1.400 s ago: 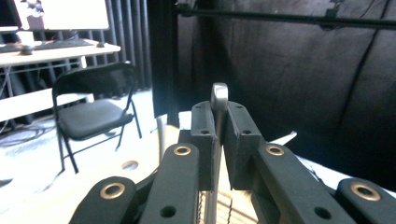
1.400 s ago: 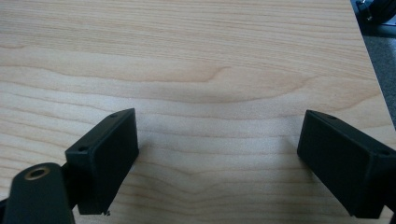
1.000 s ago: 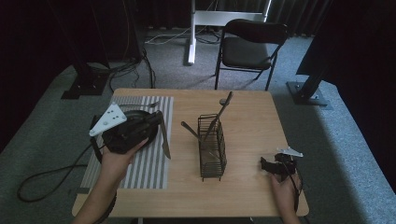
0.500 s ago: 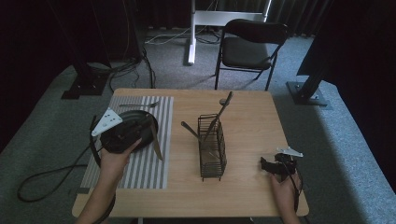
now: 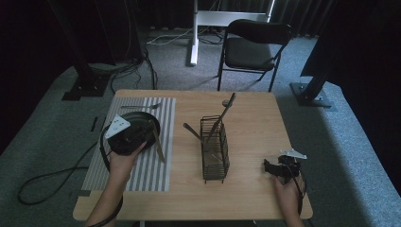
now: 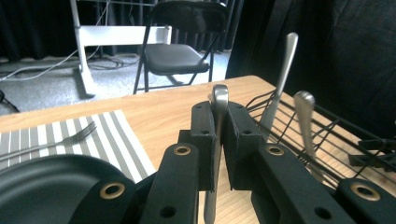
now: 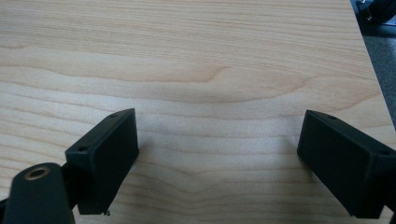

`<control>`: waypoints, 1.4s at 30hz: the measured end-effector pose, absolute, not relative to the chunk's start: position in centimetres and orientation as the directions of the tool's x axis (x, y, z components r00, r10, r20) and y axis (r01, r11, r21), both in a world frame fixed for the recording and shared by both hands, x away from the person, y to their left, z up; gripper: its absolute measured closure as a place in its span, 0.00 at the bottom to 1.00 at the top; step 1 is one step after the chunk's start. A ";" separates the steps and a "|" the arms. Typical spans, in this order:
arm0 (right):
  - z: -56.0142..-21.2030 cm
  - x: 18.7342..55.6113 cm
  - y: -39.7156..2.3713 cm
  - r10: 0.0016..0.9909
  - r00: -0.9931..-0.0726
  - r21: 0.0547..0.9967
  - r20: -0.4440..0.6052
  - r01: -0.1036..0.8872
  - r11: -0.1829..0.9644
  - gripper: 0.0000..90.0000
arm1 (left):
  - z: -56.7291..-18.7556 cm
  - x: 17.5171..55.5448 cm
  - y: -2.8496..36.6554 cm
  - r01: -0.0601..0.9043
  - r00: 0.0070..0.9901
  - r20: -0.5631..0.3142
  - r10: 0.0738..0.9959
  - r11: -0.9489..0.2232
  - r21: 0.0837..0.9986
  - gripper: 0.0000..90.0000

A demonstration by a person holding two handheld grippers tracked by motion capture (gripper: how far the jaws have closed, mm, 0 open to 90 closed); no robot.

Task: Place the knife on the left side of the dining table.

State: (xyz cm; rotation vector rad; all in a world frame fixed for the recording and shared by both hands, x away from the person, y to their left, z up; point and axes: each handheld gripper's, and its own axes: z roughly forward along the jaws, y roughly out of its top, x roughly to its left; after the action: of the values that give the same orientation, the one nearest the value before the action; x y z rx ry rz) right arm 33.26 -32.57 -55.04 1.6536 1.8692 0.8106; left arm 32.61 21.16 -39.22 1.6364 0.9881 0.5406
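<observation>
Dark curtains and grey carpet surround a pale wooden desk (image 5: 255,118), with a folding chair (image 5: 253,47) behind it. On the desk's left lies a striped placemat (image 5: 137,165) carrying a black plate (image 5: 142,120) and, at its far edge, a fork (image 6: 51,142). A wire cutlery basket (image 5: 215,151) stands mid-desk with a few utensils leaning in it.

At the plate's right side, the left gripper (image 6: 219,140) is pinching a table knife (image 5: 157,144) by its handle, the blade angling down to the placemat. The likely step is laying this knife just right of the plate. To do it well, lower until the blade lies flat along the stripes, parallel to the plate's edge and clear of its rim, then part the jaws slowly so the knife does not roll or skid. Lift straight away afterward to avoid dragging it.

Near the desk's right front edge, the right gripper (image 7: 217,158) rests with jaws spread wide over bare wood, holding nothing.
</observation>
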 end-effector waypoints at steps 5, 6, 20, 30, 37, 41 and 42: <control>-55.0 33.3 -32.6 0.992 -0.127 0.723 0.012 0.686 0.079 0.13 | -39.7 32.6 21.3 0.327 0.534 -0.147 0.832 -0.043 0.944 0.93; -55.0 33.3 -32.6 0.992 -0.127 0.723 0.011 0.686 0.080 0.13 | -39.7 32.4 21.4 0.326 0.531 -0.145 0.835 -0.044 0.944 0.93; -55.0 33.3 -32.6 0.992 -0.126 0.722 0.011 0.687 0.079 0.13 | -39.8 29.6 24.4 0.368 0.517 -0.188 0.835 -0.018 0.930 0.92; -55.0 33.3 -32.6 0.992 -0.126 0.722 0.011 0.687 0.079 0.13 | -40.4 28.6 26.6 0.395 0.469 -0.212 0.858 0.012 0.919 0.90; -55.0 33.3 -32.5 0.992 -0.125 0.722 0.012 0.687 0.078 0.13 | -41.1 28.2 28.4 0.425 0.409 -0.225 0.884 0.034 0.905 0.87; -55.0 33.3 -32.5 0.992 -0.125 0.722 0.012 0.687 0.078 0.13 | -41.7 27.8 29.3 0.446 0.372 -0.244 0.895 0.058 0.893 0.86; -55.0 33.3 -32.5 0.992 -0.125 0.722 0.012 0.687 0.078 0.13 | -41.9 27.8 29.6 0.452 0.367 -0.255 0.894 0.069 0.890 0.86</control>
State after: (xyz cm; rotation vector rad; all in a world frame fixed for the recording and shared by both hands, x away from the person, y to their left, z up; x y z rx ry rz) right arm 33.26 -32.55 -55.03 1.6559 1.8684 0.8101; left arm 27.84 29.57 -41.87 1.5565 1.2493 0.5177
